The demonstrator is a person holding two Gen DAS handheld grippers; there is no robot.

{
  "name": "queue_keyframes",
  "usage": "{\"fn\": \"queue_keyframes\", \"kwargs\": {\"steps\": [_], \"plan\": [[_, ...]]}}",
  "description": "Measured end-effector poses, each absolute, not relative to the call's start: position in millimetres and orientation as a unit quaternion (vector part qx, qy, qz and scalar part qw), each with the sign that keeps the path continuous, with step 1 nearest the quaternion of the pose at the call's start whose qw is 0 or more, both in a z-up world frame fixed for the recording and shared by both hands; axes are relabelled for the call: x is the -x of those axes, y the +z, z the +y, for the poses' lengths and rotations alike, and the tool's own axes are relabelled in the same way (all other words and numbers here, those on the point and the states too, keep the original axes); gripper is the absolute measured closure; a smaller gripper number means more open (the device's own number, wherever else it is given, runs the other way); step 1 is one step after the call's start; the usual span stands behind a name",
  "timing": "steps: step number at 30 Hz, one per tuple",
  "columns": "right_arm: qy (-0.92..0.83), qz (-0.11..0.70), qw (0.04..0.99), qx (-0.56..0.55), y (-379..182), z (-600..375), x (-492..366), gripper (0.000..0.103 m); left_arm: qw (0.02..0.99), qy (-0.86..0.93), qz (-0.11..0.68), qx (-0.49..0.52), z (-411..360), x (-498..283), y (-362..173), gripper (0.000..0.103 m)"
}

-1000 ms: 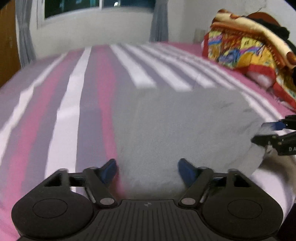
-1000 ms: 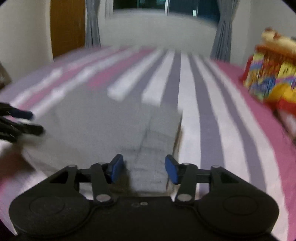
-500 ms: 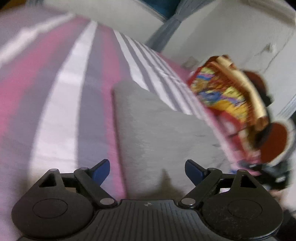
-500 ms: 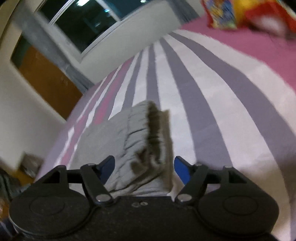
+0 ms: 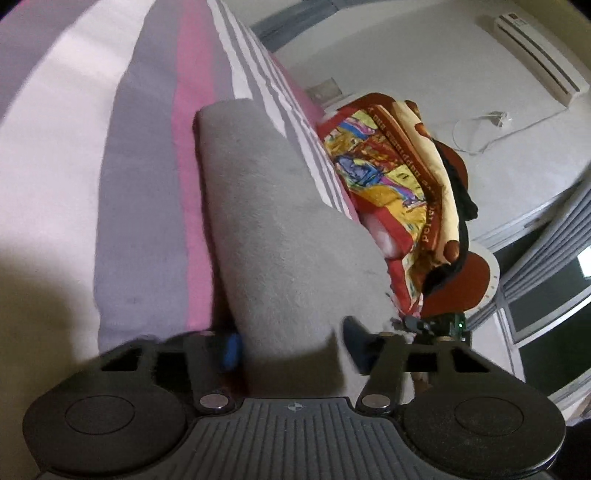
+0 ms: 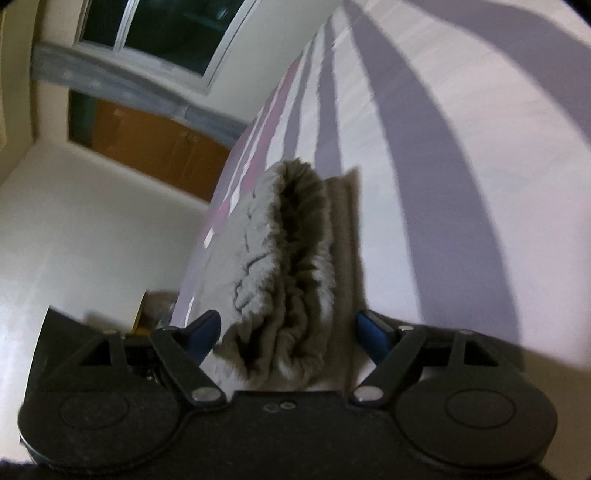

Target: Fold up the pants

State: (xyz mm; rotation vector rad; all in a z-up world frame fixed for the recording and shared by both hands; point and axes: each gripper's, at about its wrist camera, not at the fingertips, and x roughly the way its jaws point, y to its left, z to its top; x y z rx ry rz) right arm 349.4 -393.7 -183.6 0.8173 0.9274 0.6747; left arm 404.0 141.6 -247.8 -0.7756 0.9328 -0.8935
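Observation:
The grey pants lie folded on the striped bed. My left gripper is rolled on its side and open, with the folded near edge of the pants between its blue pads. My right gripper is also rolled and open. Its blue pads straddle the gathered waistband end of the pants, where several stacked layers show. The pads do not press the cloth in either view. The right gripper's dark body shows small at the far side of the pants in the left wrist view.
The bed sheet has pink, grey and white stripes. A pile of colourful blankets and pillows sits beside the pants. A wall with an air conditioner is behind. A window and wooden door show in the right wrist view.
Both grippers have rolled sideways and dropped down to the pants' ends. The cloth now sits between each pair of pads. The jaws stay wide.

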Motion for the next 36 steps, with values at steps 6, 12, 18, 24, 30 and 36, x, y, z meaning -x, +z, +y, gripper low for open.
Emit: {"fn": "queue_keyframes", "kwargs": {"steps": [6, 12, 18, 24, 30, 36], "plan": [[0.347, 0.423, 0.756, -0.360, -188, -379, -382, 0.051, 0.720, -0.427, 0.398, 0.376, 133, -415, -254, 0.073], [0.388, 0.393, 0.765, -0.331, -152, -372, -399, 0.055, 0.734, -0.453, 0.334, 0.380, 142, -421, -212, 0.075], [0.413, 0.367, 0.772, -0.313, -108, -356, -461, 0.055, 0.760, -0.440, 0.300, 0.373, 163, -479, -173, 0.075], [0.389, 0.390, 0.775, -0.310, -110, -330, -533, 0.055, 0.782, -0.394, 0.318, 0.365, 171, -551, -176, 0.075], [0.372, 0.418, 0.776, -0.292, -119, -317, -545, 0.055, 0.783, -0.374, 0.349, 0.354, 171, -580, -205, 0.075], [0.380, 0.416, 0.768, -0.304, -123, -325, -544, 0.055, 0.777, -0.383, 0.341, 0.364, 177, -582, -222, 0.075]]}}
